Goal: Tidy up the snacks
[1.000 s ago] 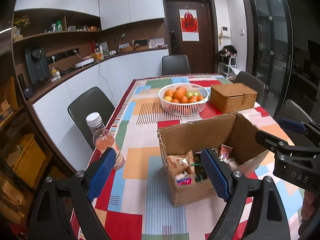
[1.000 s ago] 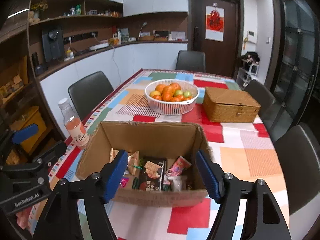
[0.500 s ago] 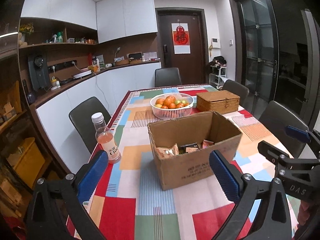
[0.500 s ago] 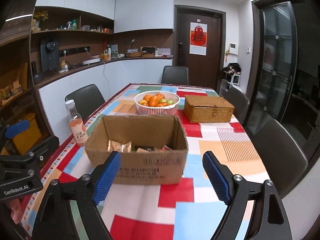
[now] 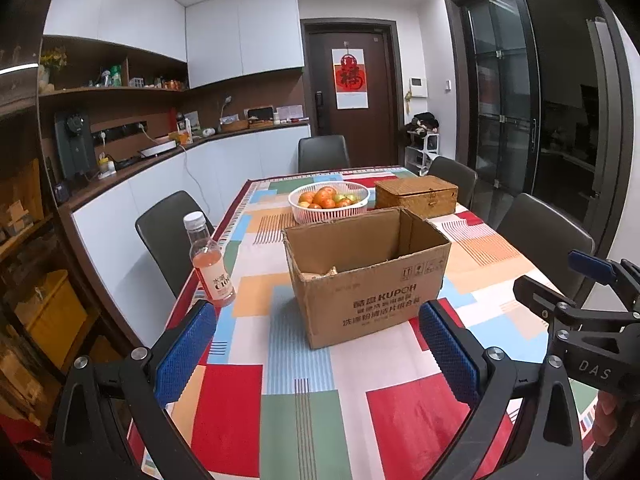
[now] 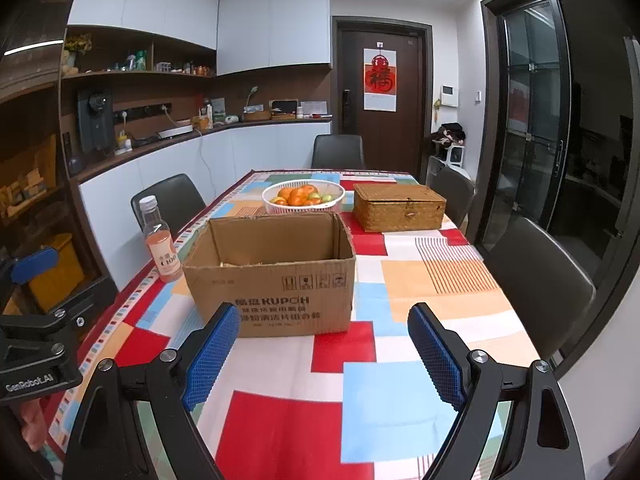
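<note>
Both tools have pulled back and risen away from the cardboard box (image 5: 366, 276) compared with a second ago, when they hung right over its open top and the snack packets inside were in plain sight. The box sits on the desk (image 5: 296, 376) with its printed front wall facing the cameras, and only a scrap of a snack packet (image 5: 331, 271) peeks over the rim in the left wrist view.

The left tool (image 5: 316, 354) hangs over the near part of the desk, its blue pads spread wide apart and holding nothing. The right tool (image 6: 322, 354) is likewise spread wide and empty, short of the box.

The pink drink bottle (image 5: 210, 258) stands upright near the desk's left edge, apart from the box. Behind the box sit the white fruit basket (image 5: 329, 202) and the wicker box (image 5: 416, 196), unchanged.
</note>
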